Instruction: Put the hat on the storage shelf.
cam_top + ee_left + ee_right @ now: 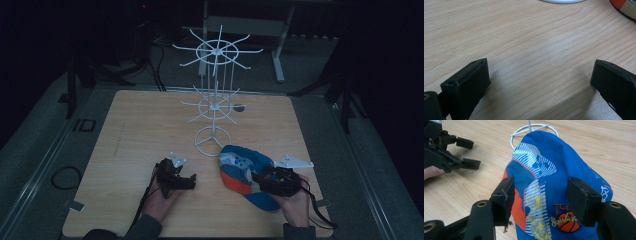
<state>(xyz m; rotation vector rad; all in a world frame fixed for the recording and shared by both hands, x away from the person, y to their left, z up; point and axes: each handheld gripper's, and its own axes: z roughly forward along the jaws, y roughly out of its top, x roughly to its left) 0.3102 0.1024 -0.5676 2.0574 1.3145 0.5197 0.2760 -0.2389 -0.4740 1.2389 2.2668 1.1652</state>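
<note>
Pale grained wooden table (135,130) bearing white wire rotary rack (214,95), blue-orange fabric cap (544,182) straddled by right gripper (541,197), jaws apart, left gripper (540,82) low, jaws wide apart.

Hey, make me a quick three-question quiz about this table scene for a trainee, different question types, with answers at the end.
1. True or false: the left gripper is clamped on the cap.
2. Multiple choice: the white rack stands on the table A) beyond the cap, B) at the near left corner, C) lying flat on its side.
3. Fill in: the right gripper has its jaws spread to either side of the ____.

Key
1. False: its jaws are open over bare wood.
2. A
3. cap
</note>
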